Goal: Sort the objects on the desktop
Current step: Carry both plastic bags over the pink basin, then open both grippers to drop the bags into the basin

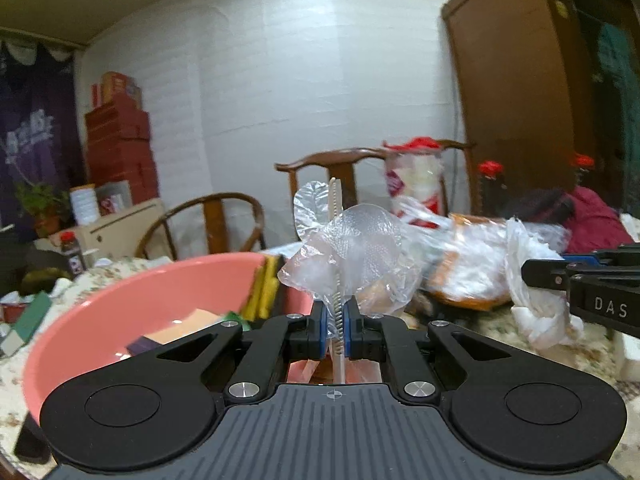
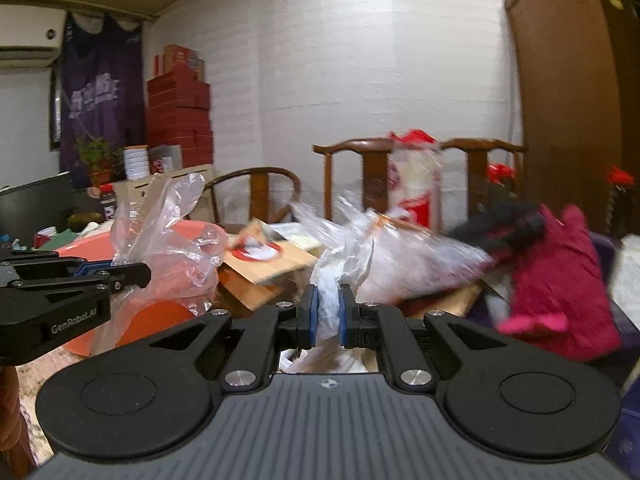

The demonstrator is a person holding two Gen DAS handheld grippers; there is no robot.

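My left gripper (image 1: pixel 336 314) is shut on a cream toothed comb (image 1: pixel 335 196) that stands upright inside a crumpled clear plastic wrapper (image 1: pixel 352 252), above the near rim of a pink basin (image 1: pixel 120 300). In the right wrist view the same gripper (image 2: pixel 142 274) comes in from the left with the clear wrapper (image 2: pixel 172 220). My right gripper (image 2: pixel 328 300) is shut on a white plastic bag (image 2: pixel 326 276) that trails up from the pile of things on the table. In the left wrist view that gripper (image 1: pixel 530 274) reaches in from the right edge, beside the white bag (image 1: pixel 532 280).
The pink basin holds several cards and small boxes (image 1: pixel 192 320). Behind it lie a cardboard box (image 2: pixel 264 264), a large clear bag (image 2: pixel 420 256) and a magenta garment (image 2: pixel 560 280). Wooden chairs (image 1: pixel 332 168) stand along the table's far side. Red boxes (image 1: pixel 120 148) are stacked at the wall.
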